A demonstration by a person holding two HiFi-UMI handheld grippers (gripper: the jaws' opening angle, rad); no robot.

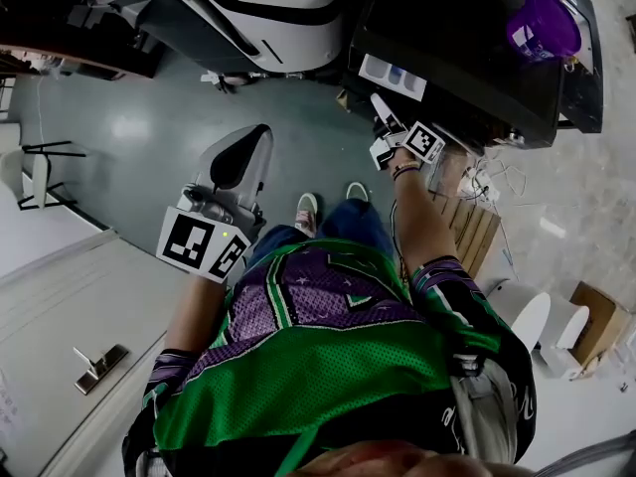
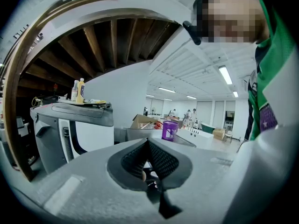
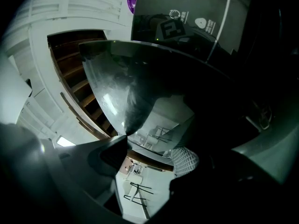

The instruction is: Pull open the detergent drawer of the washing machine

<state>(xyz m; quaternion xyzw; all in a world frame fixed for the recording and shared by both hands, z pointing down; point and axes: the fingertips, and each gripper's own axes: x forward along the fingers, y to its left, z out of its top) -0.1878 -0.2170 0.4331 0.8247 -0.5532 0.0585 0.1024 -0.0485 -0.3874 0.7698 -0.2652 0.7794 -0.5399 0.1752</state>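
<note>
Washing machine point(image 1: 452, 53) front was largely hidden beneath its top; right gripper point(image 1: 381, 103) contact with it, possibly made, was unconfirmable.

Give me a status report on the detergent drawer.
Left gripper shut, empty, by the body. Right gripper open, at detergent drawer, not gripping. No obstruction seen.

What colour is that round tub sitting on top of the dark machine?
Purple, with a white label; the round plastic tub shows best in the head view.
</note>
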